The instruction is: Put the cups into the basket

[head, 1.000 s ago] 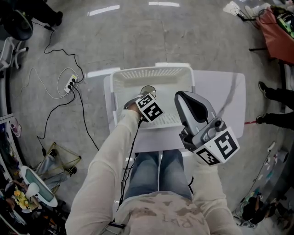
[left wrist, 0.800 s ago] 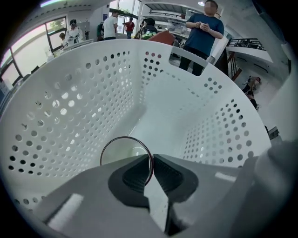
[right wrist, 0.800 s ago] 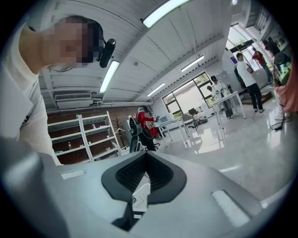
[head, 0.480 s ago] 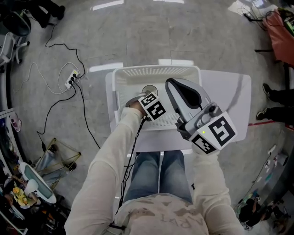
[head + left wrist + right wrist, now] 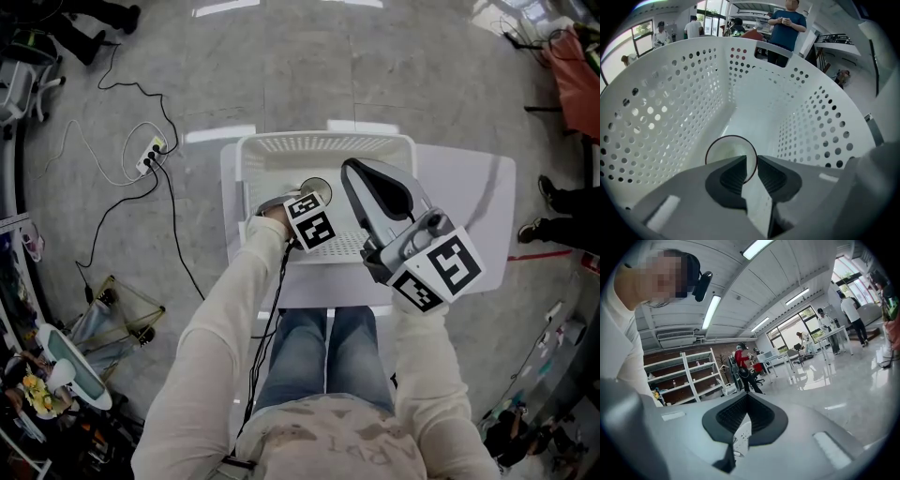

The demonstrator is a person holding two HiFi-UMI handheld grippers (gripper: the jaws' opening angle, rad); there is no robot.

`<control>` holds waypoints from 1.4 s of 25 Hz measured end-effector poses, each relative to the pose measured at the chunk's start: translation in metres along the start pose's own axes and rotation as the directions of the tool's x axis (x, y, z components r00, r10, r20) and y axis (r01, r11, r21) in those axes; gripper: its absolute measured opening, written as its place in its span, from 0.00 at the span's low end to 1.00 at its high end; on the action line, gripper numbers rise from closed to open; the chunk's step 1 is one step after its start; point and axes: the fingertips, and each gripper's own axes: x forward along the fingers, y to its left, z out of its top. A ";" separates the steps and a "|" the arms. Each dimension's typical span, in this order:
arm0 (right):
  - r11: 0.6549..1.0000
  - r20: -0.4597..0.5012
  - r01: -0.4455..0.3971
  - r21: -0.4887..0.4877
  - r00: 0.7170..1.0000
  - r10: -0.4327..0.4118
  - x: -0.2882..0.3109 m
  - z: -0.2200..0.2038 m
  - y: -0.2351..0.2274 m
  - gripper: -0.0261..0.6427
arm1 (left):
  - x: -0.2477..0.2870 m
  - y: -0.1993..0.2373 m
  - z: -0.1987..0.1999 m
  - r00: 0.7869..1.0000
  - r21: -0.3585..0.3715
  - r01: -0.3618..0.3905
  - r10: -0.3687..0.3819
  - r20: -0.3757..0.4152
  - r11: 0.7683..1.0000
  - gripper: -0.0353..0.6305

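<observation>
Left gripper (image 5: 750,161) is down inside the basket (image 5: 670,93), pinched narrow on the cup (image 5: 724,152). One jaw is inside the rim and one outside, clamping the wall on the cup's right side. The cup hangs low over about the middle of the basket floor. I honestly can't tell if its base is touching yet.

If it were me, I'd sink it until the bottom sits flat, open just a crack, then lift straight up so the inner jaw doesn't drag the rim and tip it.

That wall grip only shows in the left gripper view, since from the head view the marker cube covers it and you just get the round rim. The head view does show the basket sitting at the left end of the table (image 5: 469,197). The right gripper (image 5: 746,401) is tipped up, closed on nothing, and its own view is all ceiling and room.
</observation>
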 end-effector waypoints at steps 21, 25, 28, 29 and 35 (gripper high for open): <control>0.997 0.059 -0.058 -0.055 0.996 0.061 -0.083 0.053 0.068 0.08 | -0.161 -0.047 0.057 0.915 -0.211 -0.100 0.173 0.364 0.972 0.05; 0.994 0.068 -0.087 -0.062 0.994 0.091 -0.117 0.066 0.096 0.08 | -0.231 -0.081 0.075 0.820 -0.334 -0.135 0.294 0.490 0.933 0.05; 0.990 0.070 -0.116 -0.083 0.990 0.122 -0.145 0.075 0.111 0.08 | -0.282 -0.110 0.094 0.723 -0.404 -0.137 0.370 0.584 0.904 0.05; 0.988 0.068 -0.127 -0.089 0.989 0.133 -0.155 0.077 0.115 0.08 | -0.298 -0.121 0.100 0.691 -0.422 -0.135 0.390 0.608 0.897 0.05; 0.965 0.069 -0.226 -0.130 0.969 0.236 -0.206 0.090 0.145 0.08 | -0.384 -0.183 0.130 0.482 -0.505 -0.191 0.528 0.699 0.842 0.05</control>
